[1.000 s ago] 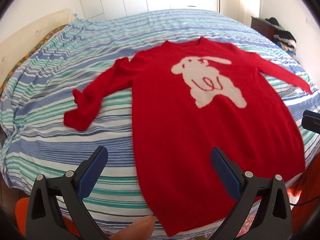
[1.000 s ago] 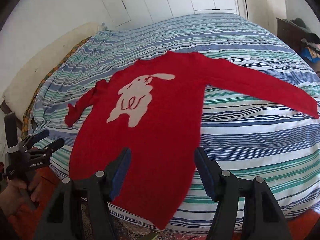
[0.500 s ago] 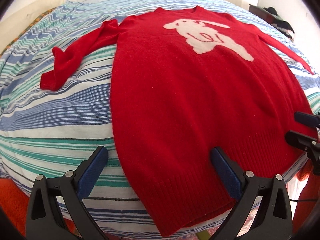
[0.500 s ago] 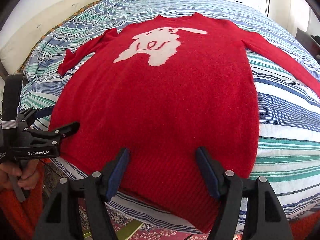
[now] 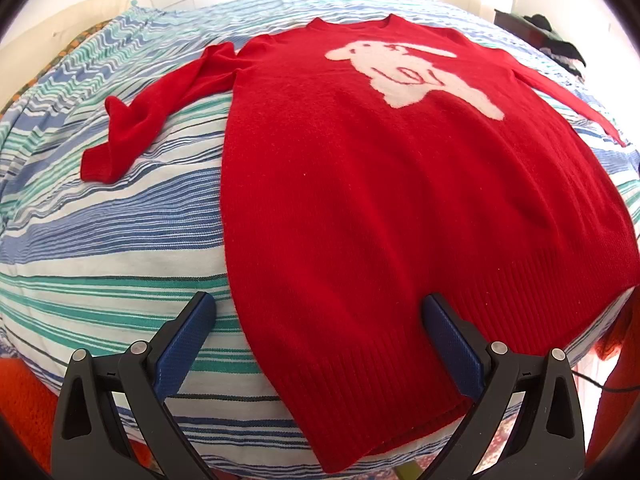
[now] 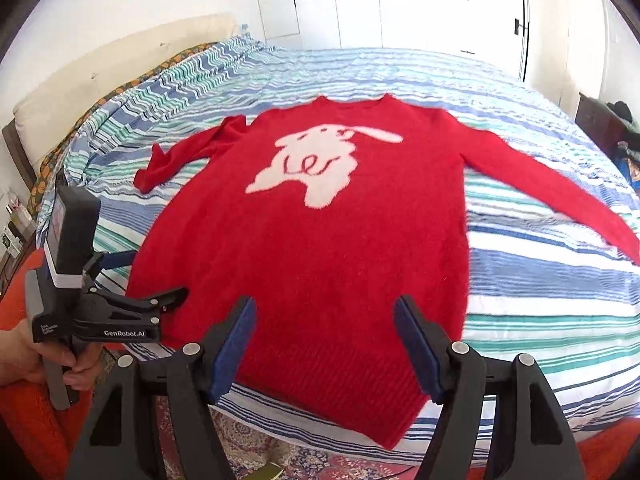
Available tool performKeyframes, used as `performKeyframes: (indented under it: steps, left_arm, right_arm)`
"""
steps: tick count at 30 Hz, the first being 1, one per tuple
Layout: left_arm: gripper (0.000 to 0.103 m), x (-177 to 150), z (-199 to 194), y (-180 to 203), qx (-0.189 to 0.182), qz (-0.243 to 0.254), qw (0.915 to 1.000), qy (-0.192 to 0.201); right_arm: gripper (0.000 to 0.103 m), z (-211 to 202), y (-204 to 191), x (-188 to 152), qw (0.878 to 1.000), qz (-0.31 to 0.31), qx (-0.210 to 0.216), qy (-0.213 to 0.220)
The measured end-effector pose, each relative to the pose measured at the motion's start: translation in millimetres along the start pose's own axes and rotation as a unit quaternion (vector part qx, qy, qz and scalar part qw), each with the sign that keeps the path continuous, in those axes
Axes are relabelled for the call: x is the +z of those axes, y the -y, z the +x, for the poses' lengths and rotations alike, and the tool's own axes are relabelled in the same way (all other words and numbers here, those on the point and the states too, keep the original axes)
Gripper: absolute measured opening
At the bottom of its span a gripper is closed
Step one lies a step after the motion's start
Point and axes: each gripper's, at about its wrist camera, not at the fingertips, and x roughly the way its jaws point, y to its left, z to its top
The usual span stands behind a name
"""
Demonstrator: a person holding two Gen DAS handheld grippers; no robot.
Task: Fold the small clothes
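Note:
A red sweater (image 5: 360, 200) with a white rabbit (image 5: 408, 76) lies face up on the striped bed (image 5: 100, 260), hem toward me. Its left sleeve (image 5: 152, 120) is crumpled and its right sleeve (image 6: 540, 184) lies stretched out. My left gripper (image 5: 318, 308) is open just above the hem's left corner, with nothing pinched. In the right wrist view the sweater (image 6: 320, 248) fills the middle. My right gripper (image 6: 326, 306) hangs open over the middle of the hem, apart from it. The left gripper (image 6: 154, 276), held by a hand (image 6: 24, 364), shows at the hem's left edge.
The bed (image 6: 540, 300) drops off right below the hem, over a patterned rug (image 6: 320, 464). Orange fabric (image 6: 32, 420) lies at the lower left. A cream pillow (image 6: 100, 68) is at the bed's left end, white doors (image 6: 420, 4) behind it, and a dark dresser (image 6: 600, 124) to the right.
The left gripper dropped close to the hem, then held still. The right gripper drew back from the sweater and slipped out of the left wrist view.

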Motion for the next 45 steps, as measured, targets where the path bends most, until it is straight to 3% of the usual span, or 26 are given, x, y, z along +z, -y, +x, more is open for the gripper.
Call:
performKeyframes:
  steps: [3,8,13,20,23,26,28,31,35,40,44,45]
  left_arm:
    - [0.103,0,0,0,-0.001,0.000,1.0000,0.000]
    - [0.103,-1,0,1,0.002,-0.001,1.0000,0.004]
    - [0.103,-2,0,2,0.004,0.000,1.0000,0.008]
    - [0.102,1,-9,-8,-0.025,-0.017,0.9995,-0.003]
    - [0.102,4,-19,-21,-0.027,-0.043,0.9986,0.014]
    - [0.102,12,-29,-41,0.002,-0.071,0.9966,0.041]
    - [0.102,20,-32,-59,0.043,-0.072,0.9949,0.056]
    - [0.102,40,-21,-85,0.140,-0.021,0.9881,0.060]
    - [0.102,66,11,-124,0.200,0.051,0.9781,0.028]
    - [0.102,88,53,-160,0.207,0.061,0.9762,-0.019]
    - [0.102,96,63,-167,0.203,0.046,0.9778,-0.024]
    - [0.097,96,63,-167,0.199,0.045,0.9786,-0.023]
  right_arm:
    - [0.072,-31,10,13,0.999,-0.014,-0.033,0.033]
    - [0.076,-52,16,14,0.996,-0.054,-0.062,0.022]
    - [0.076,-42,2,-6,0.998,-0.053,-0.042,0.000]
    - [0.076,-26,-52,-20,0.985,-0.169,-0.044,-0.003]
    - [0.076,-23,-62,-27,0.979,-0.201,-0.046,-0.003]
    - [0.076,-22,-63,-27,0.978,-0.205,-0.044,-0.001]
    - [0.076,-19,-61,-26,0.979,-0.199,-0.041,-0.005]
    - [0.076,-19,-55,-25,0.982,-0.187,-0.039,-0.007]
    - [0.076,-18,-48,-22,0.985,-0.169,-0.036,-0.010]
    - [0.076,-16,-39,-21,0.989,-0.144,-0.036,-0.016]
    - [0.076,-14,-35,-21,0.990,-0.133,-0.036,-0.022]
    - [0.076,-14,-35,-21,0.990,-0.133,-0.035,-0.024]
